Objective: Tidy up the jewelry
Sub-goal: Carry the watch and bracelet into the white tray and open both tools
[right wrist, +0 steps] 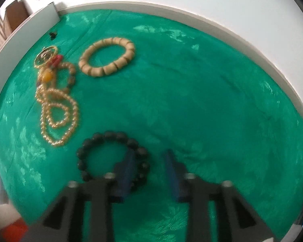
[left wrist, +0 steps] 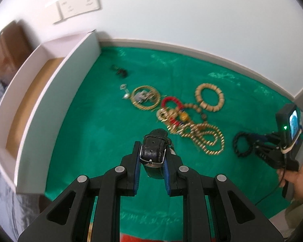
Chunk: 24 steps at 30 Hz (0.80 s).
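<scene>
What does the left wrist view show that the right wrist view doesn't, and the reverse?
Left wrist only: a black watch clamped in the left hand-held gripper, the brown floor of the white box, a hand carrying the right hand-held gripper. Right wrist only: that gripper's blue pads straddling the black bead bracelet. Both: green cloth, wooden bracelet, gold bead necklace.

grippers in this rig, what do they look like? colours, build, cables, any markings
Both alike: the left gripper and right gripper have black linkage arms with silver pivot pins and blue pads on the finger faces. From the left wrist view, the right unit's body carries a small lit screen, a green LED and a thin black cable. No markings legible.
</scene>
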Motion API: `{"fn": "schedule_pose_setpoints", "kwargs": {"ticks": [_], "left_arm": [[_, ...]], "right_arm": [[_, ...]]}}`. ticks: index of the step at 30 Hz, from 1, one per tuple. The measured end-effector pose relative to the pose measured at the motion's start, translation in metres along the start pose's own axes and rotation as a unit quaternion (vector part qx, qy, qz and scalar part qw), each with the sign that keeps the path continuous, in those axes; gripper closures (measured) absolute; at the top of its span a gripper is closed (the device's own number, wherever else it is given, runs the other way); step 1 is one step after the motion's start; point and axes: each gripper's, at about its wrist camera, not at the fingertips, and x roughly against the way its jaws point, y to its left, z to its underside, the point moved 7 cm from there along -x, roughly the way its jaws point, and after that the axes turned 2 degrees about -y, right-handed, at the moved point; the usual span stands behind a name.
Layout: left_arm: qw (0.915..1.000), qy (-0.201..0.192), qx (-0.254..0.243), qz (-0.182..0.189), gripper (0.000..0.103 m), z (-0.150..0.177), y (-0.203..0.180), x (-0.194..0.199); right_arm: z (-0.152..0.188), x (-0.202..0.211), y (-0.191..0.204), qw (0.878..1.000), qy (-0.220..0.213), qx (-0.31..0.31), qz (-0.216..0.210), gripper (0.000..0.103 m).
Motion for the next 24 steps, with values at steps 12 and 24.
{"fn": "schedule_pose_setpoints", "kwargs": {"ticks": [12,24], "left_arm": [[0.9993,-0.025,0.026,0.000,0.085,0.002,0.063,0.040],[0.9916,-0.048,0.112,-0.043,0.085,-0.014,0.235,0.069]], "right_arm": [[-0.048,0.108,0.044,0.995,-0.091,0.029,0.005,0.089],[-0.160,0.217,0.203,0.975,-0.189,0.062,-0.099,0.089]]}}
